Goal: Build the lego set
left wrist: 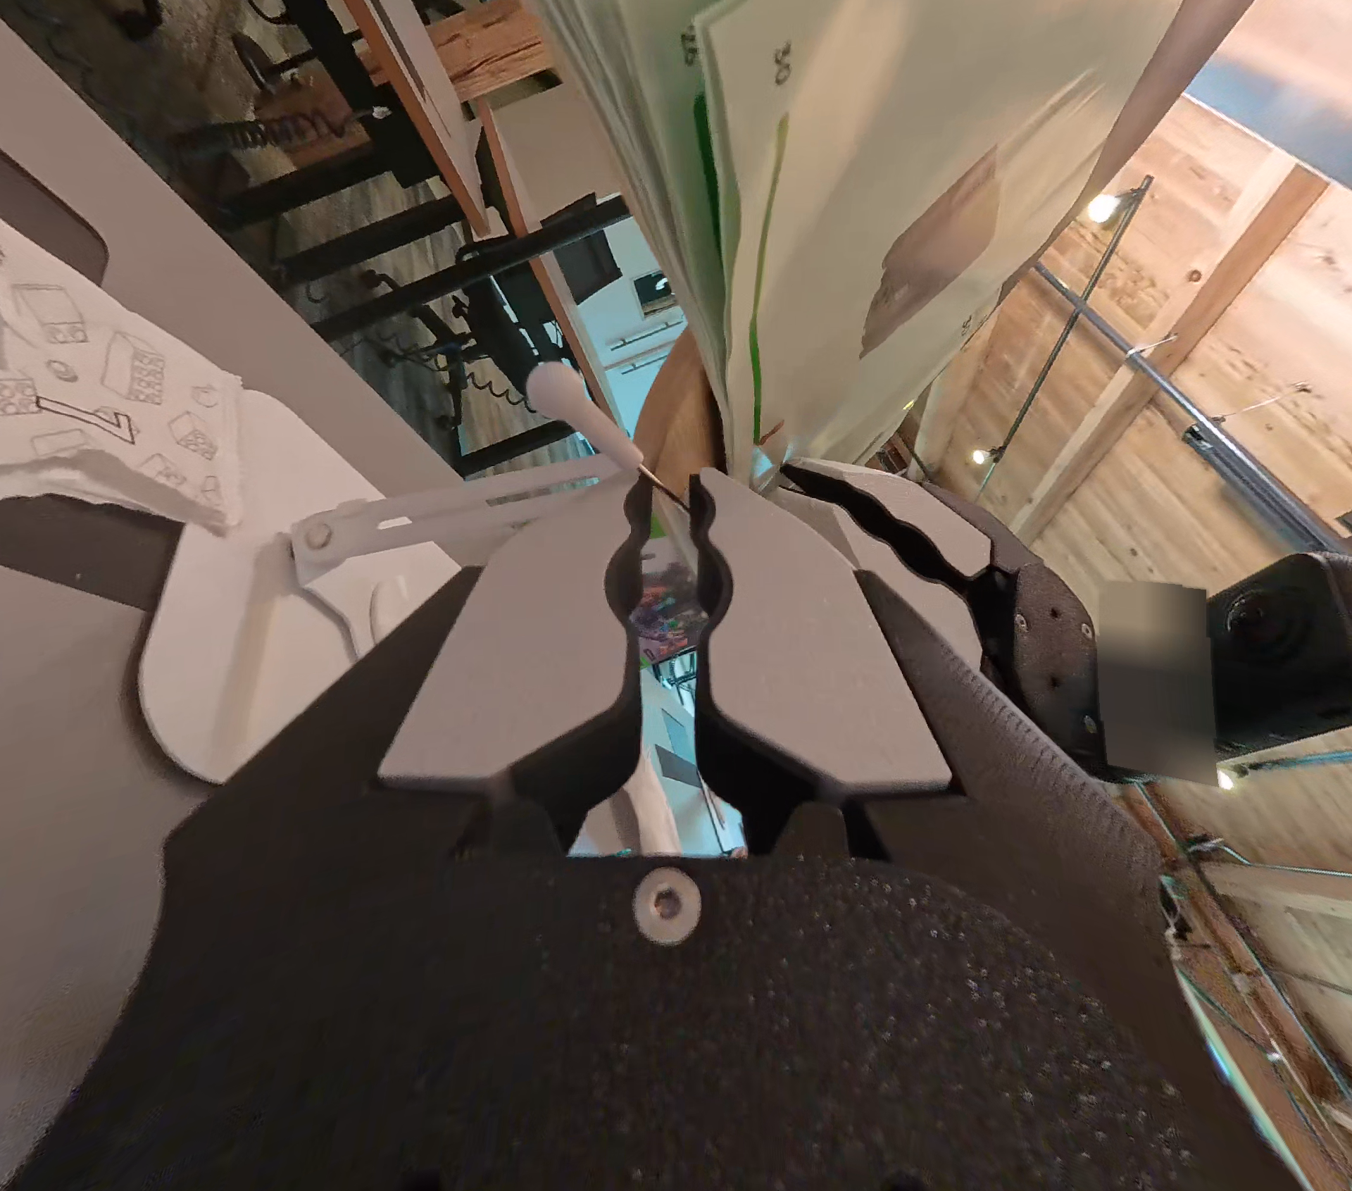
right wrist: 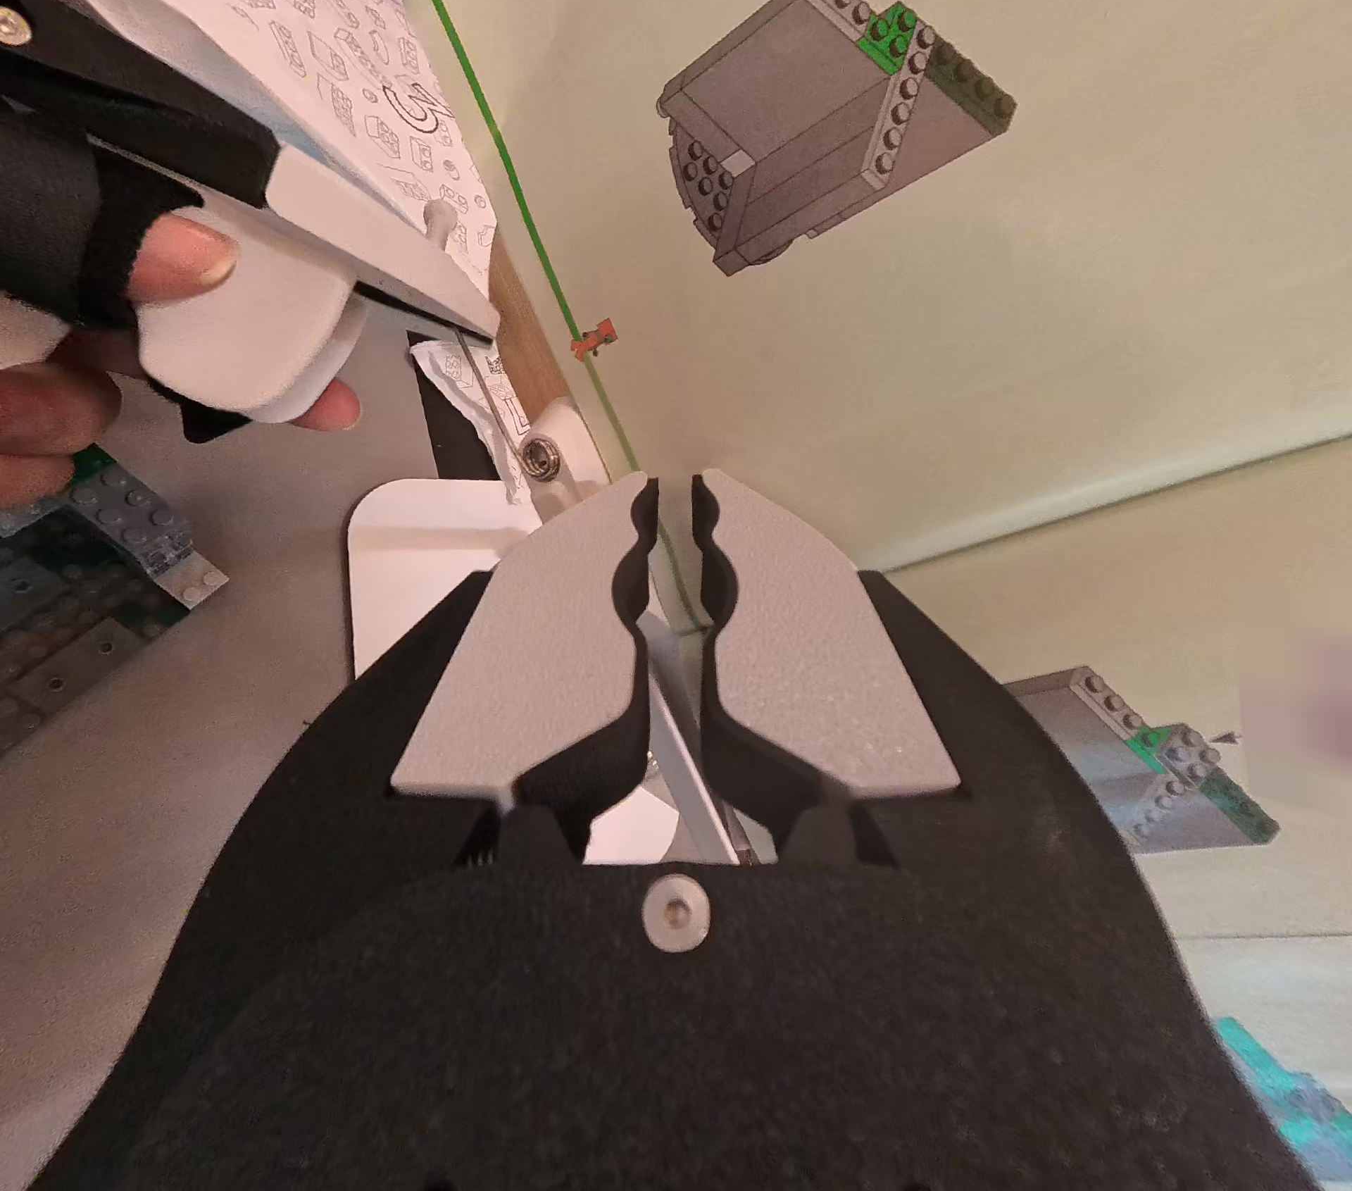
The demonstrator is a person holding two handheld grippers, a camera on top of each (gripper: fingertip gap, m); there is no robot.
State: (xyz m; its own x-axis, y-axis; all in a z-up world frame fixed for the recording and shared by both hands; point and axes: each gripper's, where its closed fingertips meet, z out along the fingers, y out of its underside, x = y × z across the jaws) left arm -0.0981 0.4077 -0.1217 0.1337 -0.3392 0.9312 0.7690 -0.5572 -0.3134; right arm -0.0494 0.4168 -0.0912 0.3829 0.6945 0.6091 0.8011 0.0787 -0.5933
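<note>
Instruction booklet (right wrist: 951,351): pale green pages, green line, grey-and-green model print. Paper bag (right wrist: 314,51): white, black brick outlines. Counter (right wrist: 241,644): grey.

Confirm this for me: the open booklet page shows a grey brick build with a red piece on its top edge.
Wrong colour: in the right wrist view the booklet page shows a grey brick build with a green piece on its top edge.
</note>
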